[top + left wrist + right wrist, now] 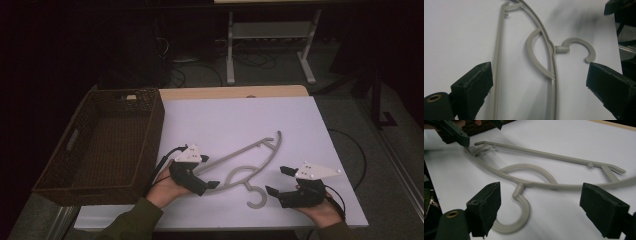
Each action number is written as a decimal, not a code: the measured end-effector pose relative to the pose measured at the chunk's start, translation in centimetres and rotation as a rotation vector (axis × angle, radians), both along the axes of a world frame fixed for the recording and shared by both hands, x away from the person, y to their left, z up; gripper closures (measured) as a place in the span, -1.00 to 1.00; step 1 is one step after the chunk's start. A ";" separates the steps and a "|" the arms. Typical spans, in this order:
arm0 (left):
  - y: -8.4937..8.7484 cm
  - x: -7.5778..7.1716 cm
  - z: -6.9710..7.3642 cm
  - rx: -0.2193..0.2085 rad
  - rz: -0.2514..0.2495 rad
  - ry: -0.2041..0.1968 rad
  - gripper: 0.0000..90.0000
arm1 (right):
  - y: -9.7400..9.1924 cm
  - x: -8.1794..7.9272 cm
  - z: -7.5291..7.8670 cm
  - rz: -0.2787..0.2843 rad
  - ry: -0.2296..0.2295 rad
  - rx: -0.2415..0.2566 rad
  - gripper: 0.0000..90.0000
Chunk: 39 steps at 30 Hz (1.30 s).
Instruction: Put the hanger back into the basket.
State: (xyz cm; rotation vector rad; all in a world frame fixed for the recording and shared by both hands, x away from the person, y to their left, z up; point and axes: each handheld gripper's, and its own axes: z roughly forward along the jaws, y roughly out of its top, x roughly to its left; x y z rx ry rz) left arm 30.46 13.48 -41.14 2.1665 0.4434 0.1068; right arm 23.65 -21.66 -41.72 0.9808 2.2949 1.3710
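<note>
Hanger (250, 165): one; basket (102, 142): one; grippers: two, fingers apart.

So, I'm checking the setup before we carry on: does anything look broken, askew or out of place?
Nothing stands out. The grey hanger lies flat and whole on the white table, slanted across it, between the left gripper and the right gripper, both with open jaws. The wicker basket sits squarely at the left.
</note>
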 end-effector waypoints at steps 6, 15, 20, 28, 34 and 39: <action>-1.1 -0.3 -1.0 0.042 -0.044 0.017 -0.68 | -1.3 0.0 -0.2 -0.047 -0.004 0.000 -0.66; -2.5 -0.7 -2.2 0.120 -0.082 0.026 -0.22 | -1.3 0.3 -0.4 -0.050 -0.007 -0.016 -0.66; -3.0 -0.7 -2.6 0.154 -0.097 0.020 0.10 | -1.4 0.5 -0.5 -0.052 -0.009 -0.020 -0.66; -3.3 -0.8 -2.8 0.196 -0.118 0.020 0.40 | -1.4 0.5 -0.5 -0.059 -0.008 -0.023 -0.66; -3.5 -0.8 -2.9 0.234 -0.128 0.011 0.53 | -1.4 0.5 -0.5 -0.065 -0.010 -0.020 -0.66; -3.6 -0.9 -3.0 0.234 -0.130 0.005 0.61 | -1.5 0.5 -0.4 -0.073 -0.015 -0.015 -0.66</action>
